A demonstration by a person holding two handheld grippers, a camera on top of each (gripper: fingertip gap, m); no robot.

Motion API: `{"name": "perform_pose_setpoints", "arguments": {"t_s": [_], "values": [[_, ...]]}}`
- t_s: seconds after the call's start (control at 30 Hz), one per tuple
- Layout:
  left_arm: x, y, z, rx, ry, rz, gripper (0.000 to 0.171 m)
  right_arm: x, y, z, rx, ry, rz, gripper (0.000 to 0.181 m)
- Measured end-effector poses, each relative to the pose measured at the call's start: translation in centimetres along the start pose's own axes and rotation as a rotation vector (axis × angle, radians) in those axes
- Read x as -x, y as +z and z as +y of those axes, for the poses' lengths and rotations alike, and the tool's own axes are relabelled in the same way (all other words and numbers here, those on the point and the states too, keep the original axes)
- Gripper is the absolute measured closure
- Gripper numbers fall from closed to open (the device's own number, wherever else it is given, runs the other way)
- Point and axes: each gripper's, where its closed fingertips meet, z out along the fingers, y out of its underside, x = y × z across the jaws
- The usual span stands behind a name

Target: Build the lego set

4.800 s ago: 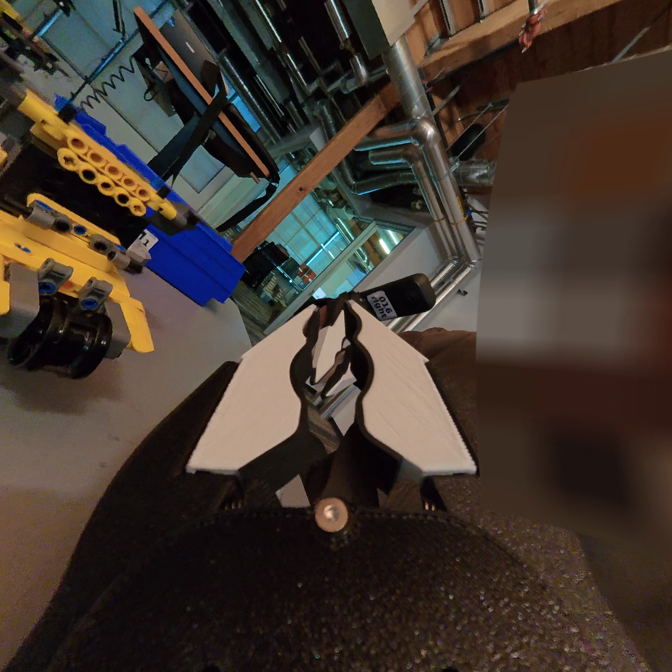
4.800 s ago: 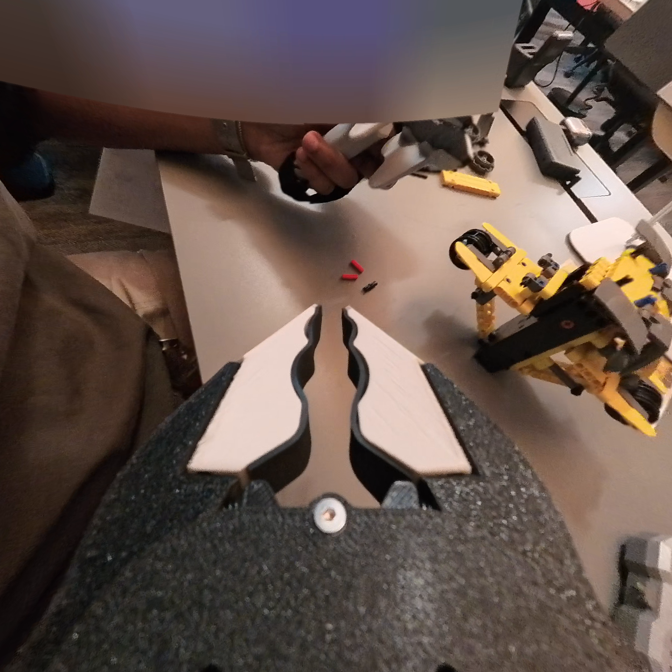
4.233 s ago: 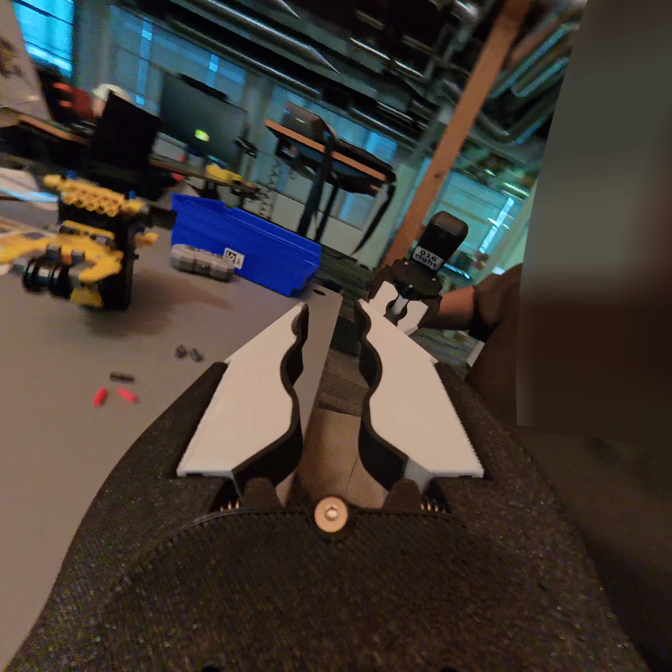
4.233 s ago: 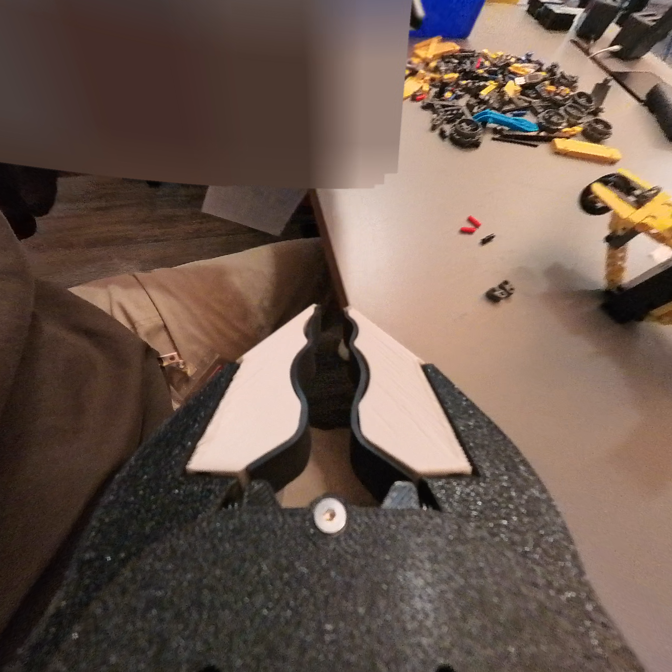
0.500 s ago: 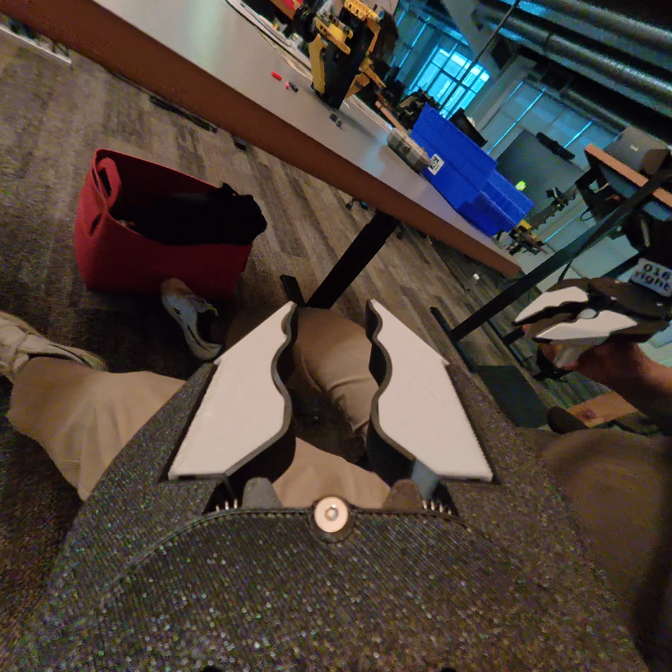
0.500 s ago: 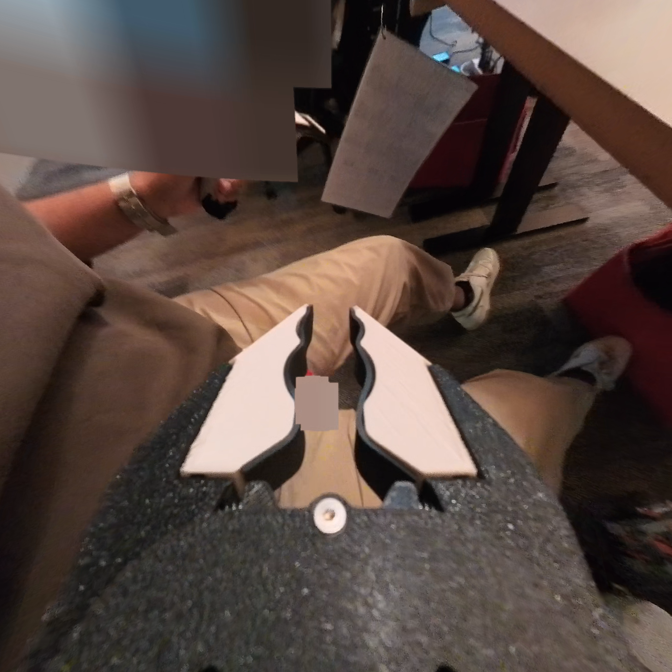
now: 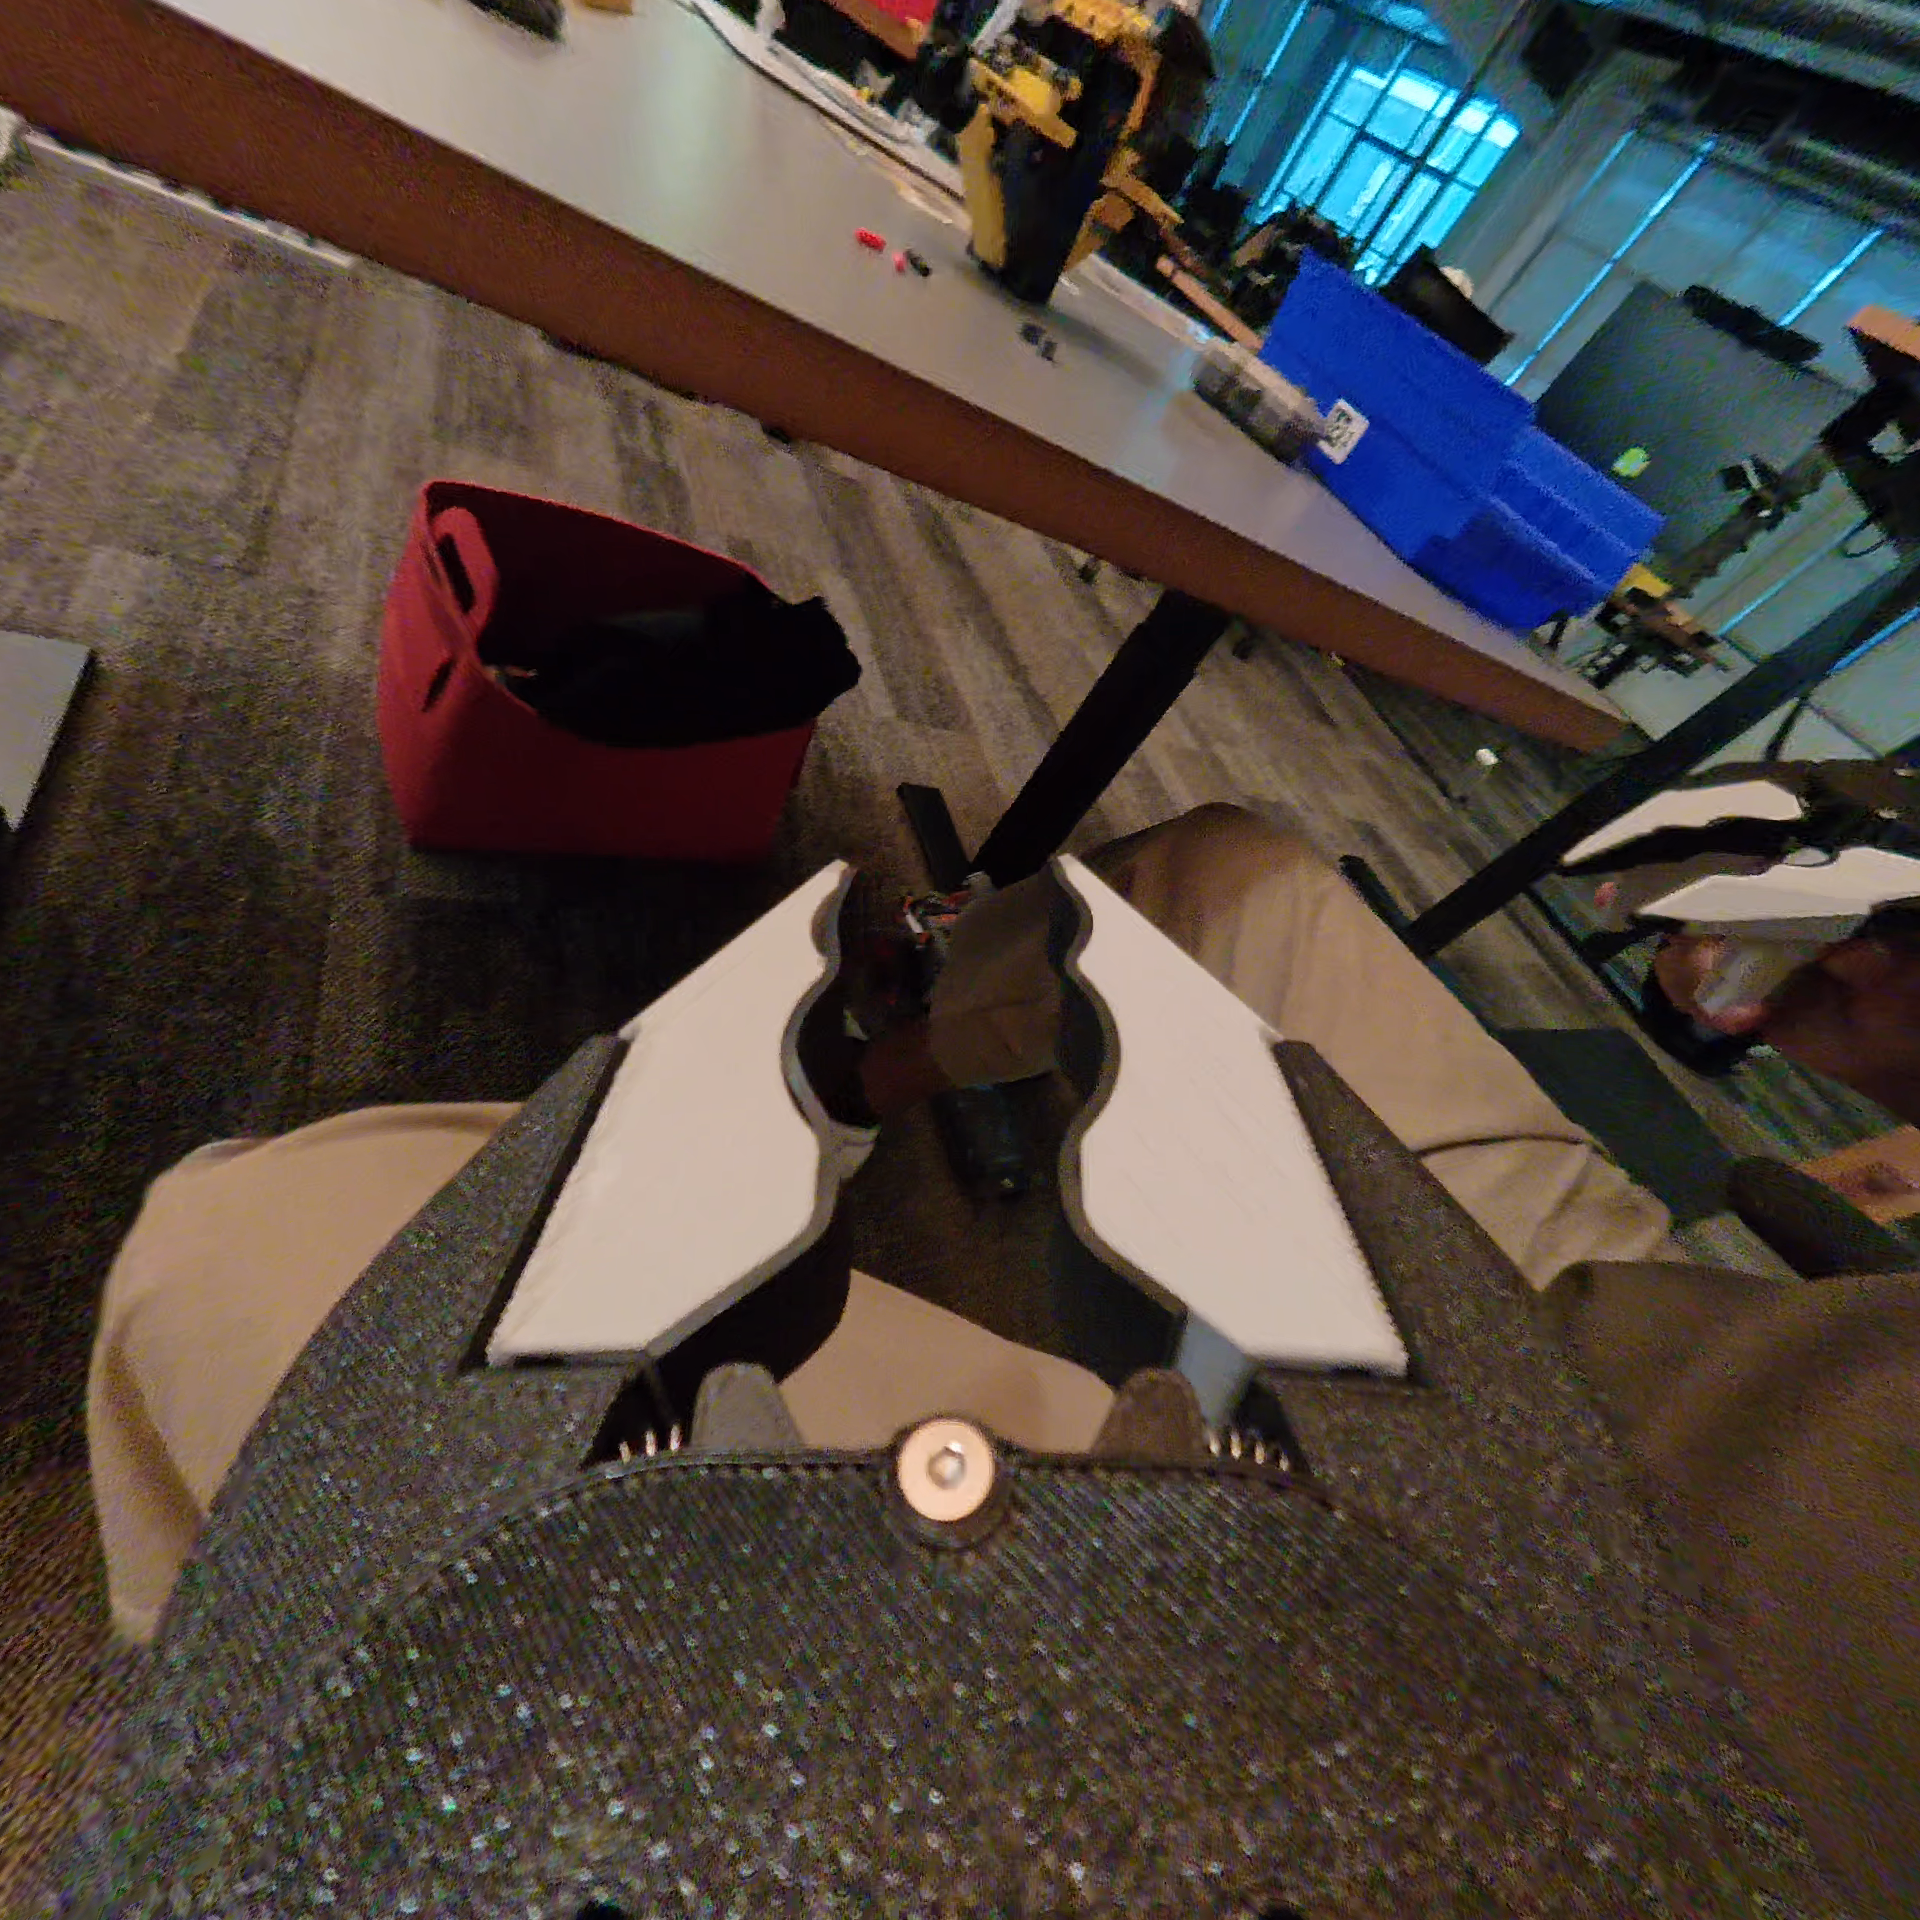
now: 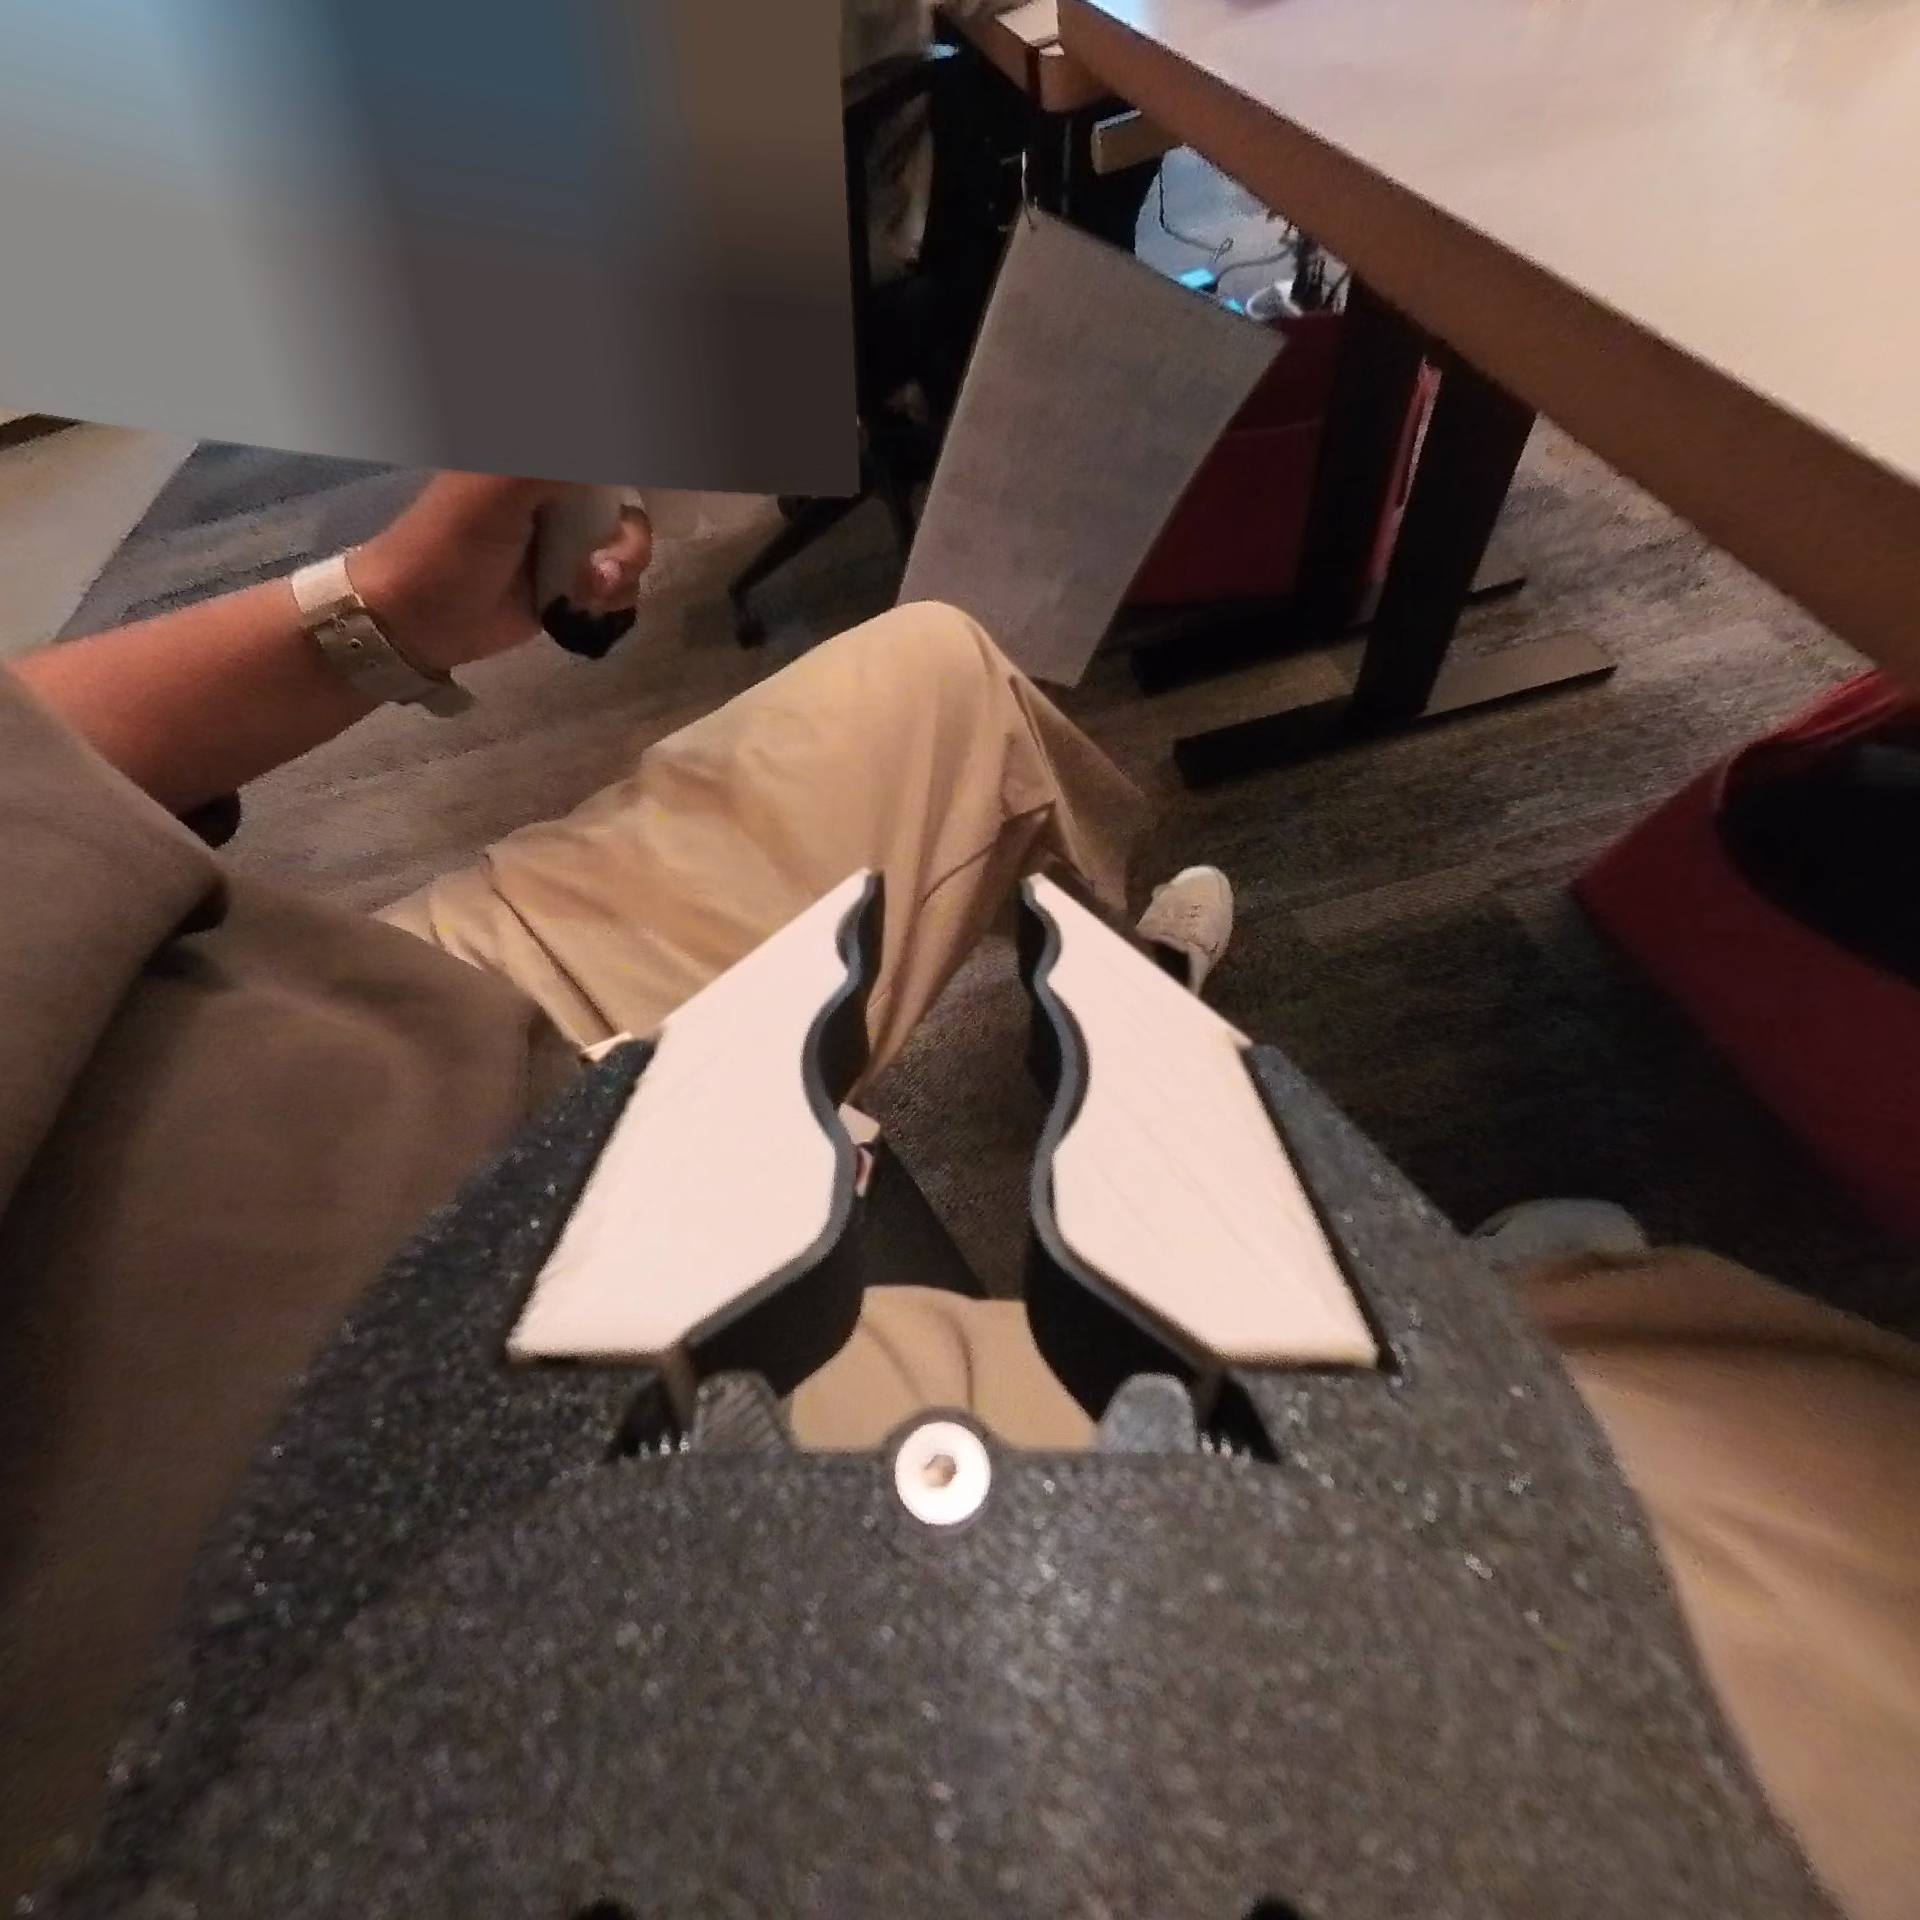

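Both tools hang below the surface [image 7: 727, 135], over the person's lap. The left tool [image 7: 951, 894] stands wide and empty above tan trousers [image 7: 1299, 977]; the right tool [image 8: 951, 904], likewise wide and empty, points at a knee. A red basket [image 7: 540, 769] sits on the carpet ahead-left. A blue bin [image 7: 1455, 457] carries a white sticker.

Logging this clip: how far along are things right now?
Done: the yellow brick model stands on the table. In hand: nothing; left gripper and right gripper hang open and empty over the person's legs, below the tabletop. Left: red pins lie loose near the model.
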Motion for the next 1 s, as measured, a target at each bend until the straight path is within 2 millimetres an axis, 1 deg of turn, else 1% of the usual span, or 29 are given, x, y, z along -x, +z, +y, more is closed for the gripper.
{"name": "perform_pose_setpoints", "arguments": {"t_s": [0.07, 0.13, 0.2, 0.27, 0.4, 0.6, 0.7, 0.8, 0.93, 0.97, 1.0], "values": [[0.7, -0.7, -0.1, -0.016, -0.009, -0.023, 0.139, -0.5, 0.2, 1.0, 0.036, -0.006, 0.011, 0.153], [0.8, -1.7, -0.5, -0.045, -0.034, -0.033, 0.138, -1.5, 0.1, 1.4, 0.063, -0.041, 0.054, 0.152], [0.9, -2.6, -1.0, -0.084, -0.042, -0.041, 0.138, -1.9, -0.1, 0.7, 0.052, -0.070, 0.067, 0.152], [1.1, -3.1, -1.5, -0.104, -0.045, -0.053, 0.137, -1.9, -0.2, -0.1, 0.029, -0.087, 0.064, 0.151], [0.5, -3.1, -2.6, -0.148, -0.072, -0.024, 0.136, -1.6, -0.2, -1.0, 0.002, -0.112, 0.057, 0.149], [-0.2, -2.6, -2.3, -0.135, -0.066, -0.016, 0.135, -1.7, -1.0, -0.7, 0.000, -0.186, 0.124, 0.143], [-1.0, -2.4, -2.5, -0.150, -0.076, -0.006, 0.135, -0.9, -1.6, -0.9, -0.040, -0.162, 0.085, 0.135], [-1.8, -2.0, -1.6, -0.127, -0.073, -0.002, 0.134, -0.4, -2.6, -1.2, -0.095, -0.104, 0.039, 0.122], [-3.0, -1.8, 1.0, -0.063, -0.064, -0.018, 0.134, -1.0, -4.1, -0.8, -0.126, -0.083, 0.080, 0.112], [-3.3, -1.9, 1.9, -0.046, -0.059, -0.025, 0.134, -0.8, -4.4, -0.6, -0.132, -0.083, 0.081, 0.105], [-3.7, -2.0, 2.9, -0.026, -0.054, -0.031, 0.134, -0.5, -4.6, -0.5, -0.143, -0.082, 0.078, 0.093]]}}
